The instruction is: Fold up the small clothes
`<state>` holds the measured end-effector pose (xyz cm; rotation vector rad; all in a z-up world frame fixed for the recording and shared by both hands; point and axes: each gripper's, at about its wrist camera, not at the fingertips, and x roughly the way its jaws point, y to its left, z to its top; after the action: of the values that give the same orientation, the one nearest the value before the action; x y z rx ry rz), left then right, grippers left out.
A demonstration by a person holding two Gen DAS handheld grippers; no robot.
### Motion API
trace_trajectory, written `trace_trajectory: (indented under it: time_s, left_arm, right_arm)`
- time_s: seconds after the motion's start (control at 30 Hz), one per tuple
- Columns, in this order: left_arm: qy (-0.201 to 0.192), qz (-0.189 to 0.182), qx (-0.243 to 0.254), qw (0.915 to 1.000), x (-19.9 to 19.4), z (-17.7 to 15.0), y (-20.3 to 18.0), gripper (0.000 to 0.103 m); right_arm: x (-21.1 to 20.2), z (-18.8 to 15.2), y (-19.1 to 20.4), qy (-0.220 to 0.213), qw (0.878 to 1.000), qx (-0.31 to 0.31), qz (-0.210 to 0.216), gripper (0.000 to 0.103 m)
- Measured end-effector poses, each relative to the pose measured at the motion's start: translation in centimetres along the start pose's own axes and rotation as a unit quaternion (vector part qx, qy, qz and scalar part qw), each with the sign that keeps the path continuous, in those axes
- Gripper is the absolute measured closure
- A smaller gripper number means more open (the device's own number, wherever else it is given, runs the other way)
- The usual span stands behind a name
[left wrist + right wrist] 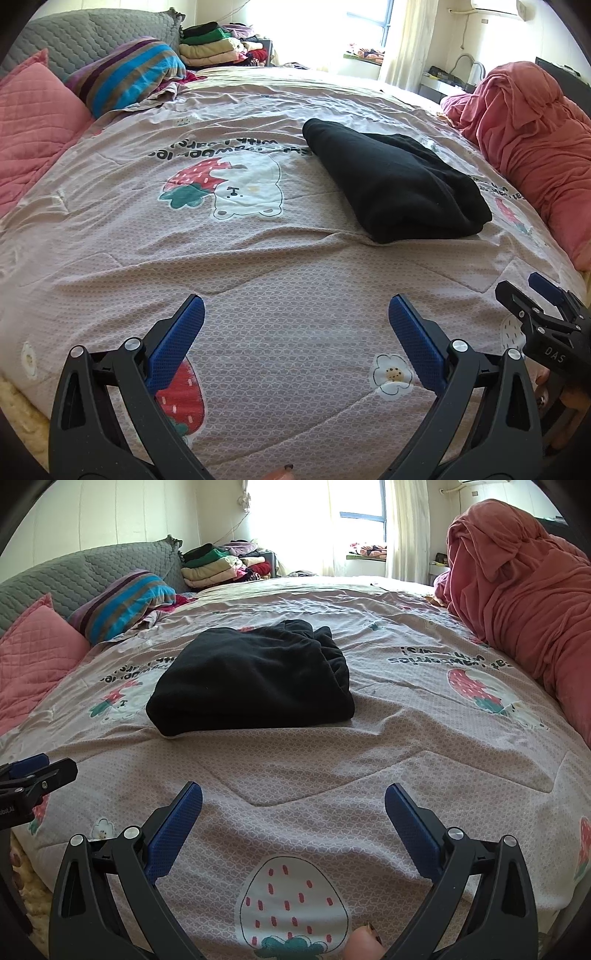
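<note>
Both grippers, left gripper (296, 301) & right gripper (293, 788), wide open, short of folded black garment (251, 679).

Strong daylight enters through the curtained glass window (354, 33) at the far wall and blows out to white glare. The pink strawberry-print bedspread (388, 738) is evenly lit with soft shadows in its creases. Focus is sharp; fisheye bending and dark vignetting mark every corner.
</note>
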<state>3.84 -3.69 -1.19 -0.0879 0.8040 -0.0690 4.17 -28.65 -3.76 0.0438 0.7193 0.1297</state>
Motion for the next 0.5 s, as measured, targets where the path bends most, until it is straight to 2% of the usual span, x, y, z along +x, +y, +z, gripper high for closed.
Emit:
trace_trajectory:
  time_s: [0.5]
  left_arm:
    - [0.000,0.014,0.002,0.9999,-0.03,0.05,0.18,0.009]
  right_arm:
    - [0.00,0.06,0.11,-0.001,1.000,-0.002,0.001,0.005]
